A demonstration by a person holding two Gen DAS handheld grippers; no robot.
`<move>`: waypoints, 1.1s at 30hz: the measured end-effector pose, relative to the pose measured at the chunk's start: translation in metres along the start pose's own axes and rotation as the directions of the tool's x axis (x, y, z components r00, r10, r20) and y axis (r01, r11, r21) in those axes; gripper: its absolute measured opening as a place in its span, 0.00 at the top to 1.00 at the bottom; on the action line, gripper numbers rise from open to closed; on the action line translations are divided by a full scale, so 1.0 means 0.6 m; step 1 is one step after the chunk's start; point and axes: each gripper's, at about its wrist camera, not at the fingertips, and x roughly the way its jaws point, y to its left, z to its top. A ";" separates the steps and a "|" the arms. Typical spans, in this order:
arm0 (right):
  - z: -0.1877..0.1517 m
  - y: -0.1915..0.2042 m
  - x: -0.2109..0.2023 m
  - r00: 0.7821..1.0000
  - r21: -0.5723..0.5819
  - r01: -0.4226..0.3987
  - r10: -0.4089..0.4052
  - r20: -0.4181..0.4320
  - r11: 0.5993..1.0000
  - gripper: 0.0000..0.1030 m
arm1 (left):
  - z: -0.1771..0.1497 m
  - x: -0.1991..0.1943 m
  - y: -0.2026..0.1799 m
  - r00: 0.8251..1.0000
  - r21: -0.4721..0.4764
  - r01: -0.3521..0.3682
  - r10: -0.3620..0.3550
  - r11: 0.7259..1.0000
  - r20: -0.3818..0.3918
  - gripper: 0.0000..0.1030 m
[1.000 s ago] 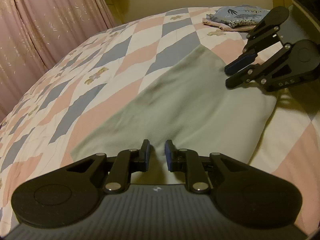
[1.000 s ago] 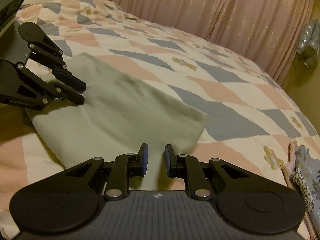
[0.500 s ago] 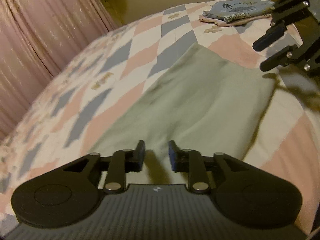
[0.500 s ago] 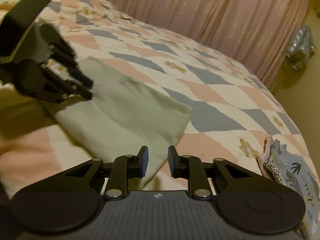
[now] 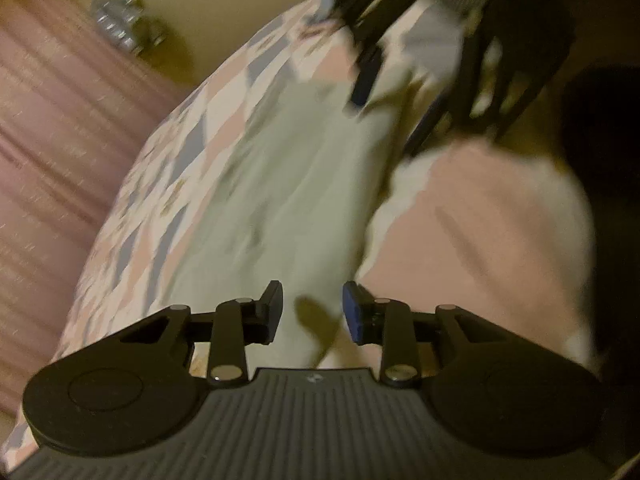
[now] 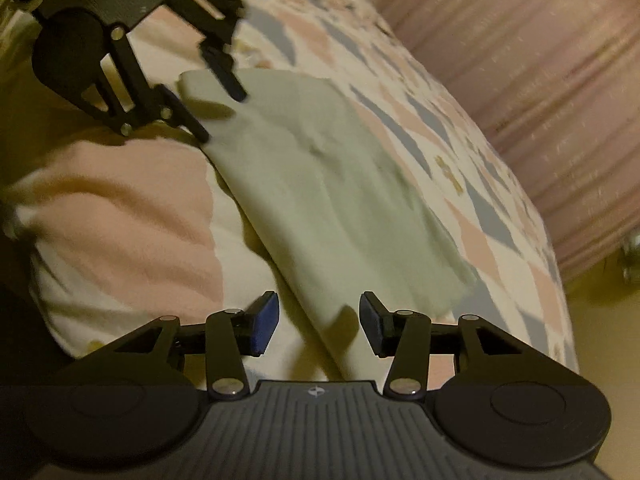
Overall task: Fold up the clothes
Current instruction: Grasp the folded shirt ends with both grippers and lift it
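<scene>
Grippers L (image 5: 310, 312) + R (image 6: 318, 322) spread, at green cloth (image 6: 340, 200) ends.

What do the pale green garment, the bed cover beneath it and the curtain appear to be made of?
Pale green garment: soft matte fabric, possibly knit or fleece; it lies limp with shallow wrinkles. Bed cover: printed cloth in pink, grey-blue and cream diamonds, perhaps quilted; blur hides any stitching. Curtain: thin pink fabric with a slight sheen, hanging in vertical folds.

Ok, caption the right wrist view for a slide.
Open right gripper and open left gripper at opposite ends of a pale green garment.
</scene>
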 end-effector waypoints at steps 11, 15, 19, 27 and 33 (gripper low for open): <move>-0.030 -0.004 0.035 0.992 -0.105 0.101 -0.108 -0.058 0.989 0.56 | -0.047 0.047 0.009 0.977 0.155 -0.165 0.183 0.974 -0.109 0.69; -0.038 0.004 0.043 0.986 -0.149 0.145 -0.155 -0.061 0.978 0.63 | -0.045 0.058 0.007 0.975 0.186 -0.174 0.196 0.967 -0.109 0.72; -0.033 0.021 0.057 0.984 -0.209 0.157 -0.171 -0.050 0.965 0.74 | -0.049 0.072 0.009 0.974 0.195 -0.163 0.189 0.967 -0.122 0.82; -0.032 0.005 0.056 0.980 -0.160 0.183 -0.193 -0.047 0.970 0.93 | -0.039 0.063 0.029 0.972 0.244 -0.183 0.212 0.953 -0.099 0.95; -0.018 -0.026 0.018 0.969 -0.110 0.244 -0.248 -0.020 0.963 0.94 | -0.002 0.031 0.072 0.958 0.295 -0.274 0.288 0.915 -0.003 0.95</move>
